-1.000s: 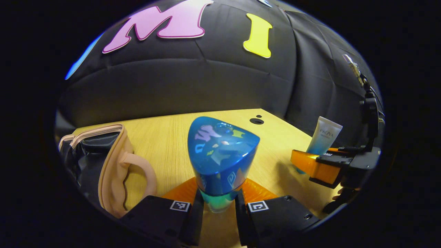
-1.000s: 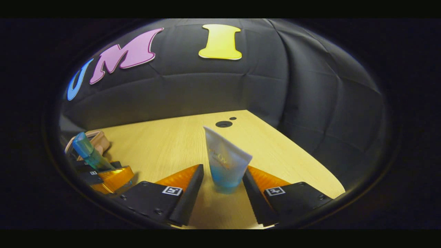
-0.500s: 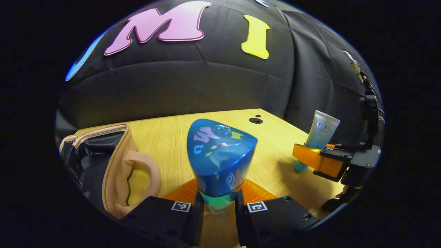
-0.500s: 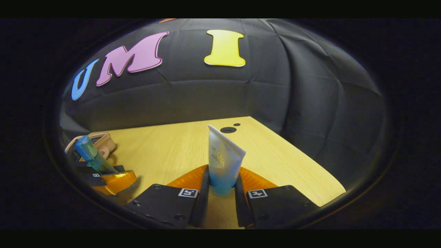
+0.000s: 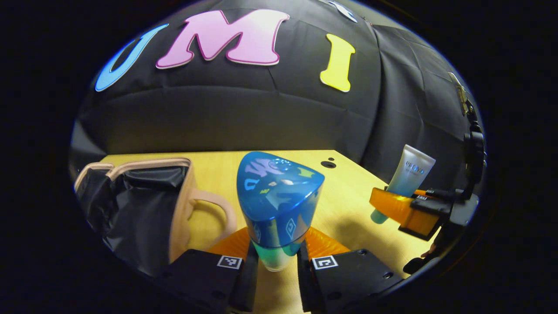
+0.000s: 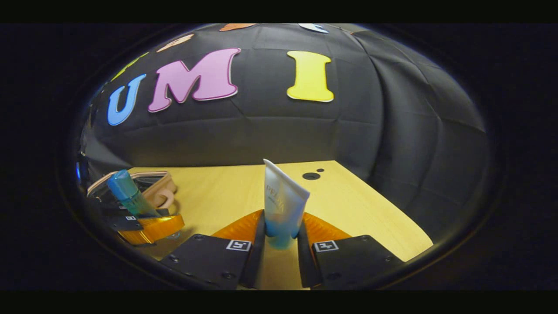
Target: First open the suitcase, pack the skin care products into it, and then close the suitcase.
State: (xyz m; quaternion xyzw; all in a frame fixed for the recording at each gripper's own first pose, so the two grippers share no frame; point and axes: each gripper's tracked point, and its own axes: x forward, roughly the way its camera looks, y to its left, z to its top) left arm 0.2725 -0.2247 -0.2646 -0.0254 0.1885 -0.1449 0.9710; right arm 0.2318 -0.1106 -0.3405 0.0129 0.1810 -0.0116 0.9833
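In the left gripper view, my left gripper (image 5: 275, 261) is shut on a blue bottle (image 5: 279, 205) with a glossy rounded cap, held upright above the wooden table (image 5: 340, 205). The open beige suitcase (image 5: 144, 209) with a dark lining and a handle lies to its left. My right gripper (image 5: 414, 209) shows farther right, holding the white-and-blue tube (image 5: 409, 174). In the right gripper view, my right gripper (image 6: 279, 248) is shut on the tube (image 6: 282, 203), which stands upright. There the left gripper (image 6: 144, 222), the blue bottle (image 6: 128, 192) and the suitcase (image 6: 161, 192) sit at the far left.
The wooden table (image 6: 348, 205) runs back to the black cloth wall. Two small dark holes (image 6: 311, 175) mark its far right corner. The table's right edge (image 6: 392, 213) drops off beside my right gripper. A dark stand with cables (image 5: 473, 144) rises at the far right.
Both grippers have lifted with their loads. The right gripper closed on the tube, which went from tilted to upright. The suitcase has come nearer and larger beside the left gripper.
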